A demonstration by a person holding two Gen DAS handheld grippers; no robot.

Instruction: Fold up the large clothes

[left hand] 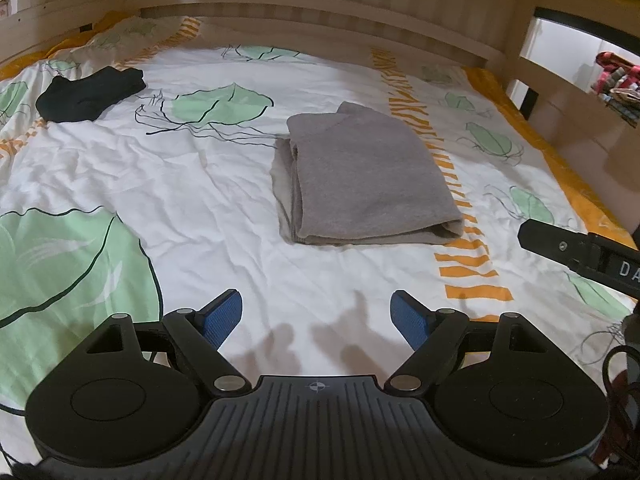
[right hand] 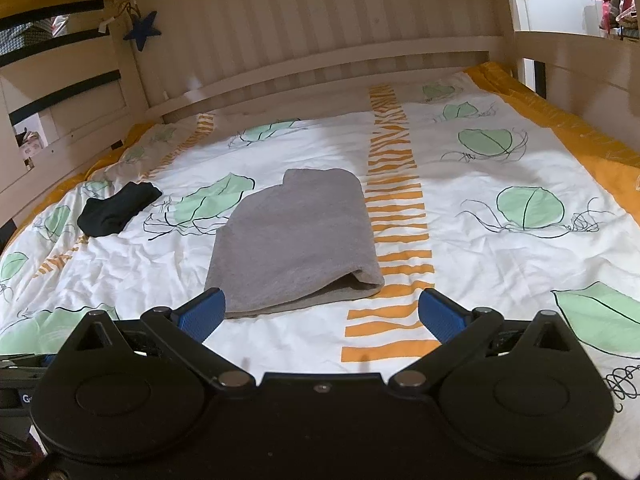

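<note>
A grey garment (left hand: 366, 178) lies folded into a thick rectangle on the bed sheet (left hand: 200, 200), right of centre in the left wrist view. The same grey garment (right hand: 296, 240) fills the middle of the right wrist view, its near edge just beyond the blue pads. My left gripper (left hand: 316, 320) hovers open over bare sheet, short of the garment and to its left. My right gripper (right hand: 320, 314) is open too, with nothing between its fingers. The right gripper's body (left hand: 580, 254) pokes in at the right edge of the left wrist view.
A small black garment (left hand: 90, 94) lies folded at the far left of the bed, also seen as the black garment (right hand: 118, 208). A wooden slatted headboard (right hand: 320, 40) and side rails (left hand: 580, 92) enclose the bed. A blue star (right hand: 143, 30) hangs on the frame.
</note>
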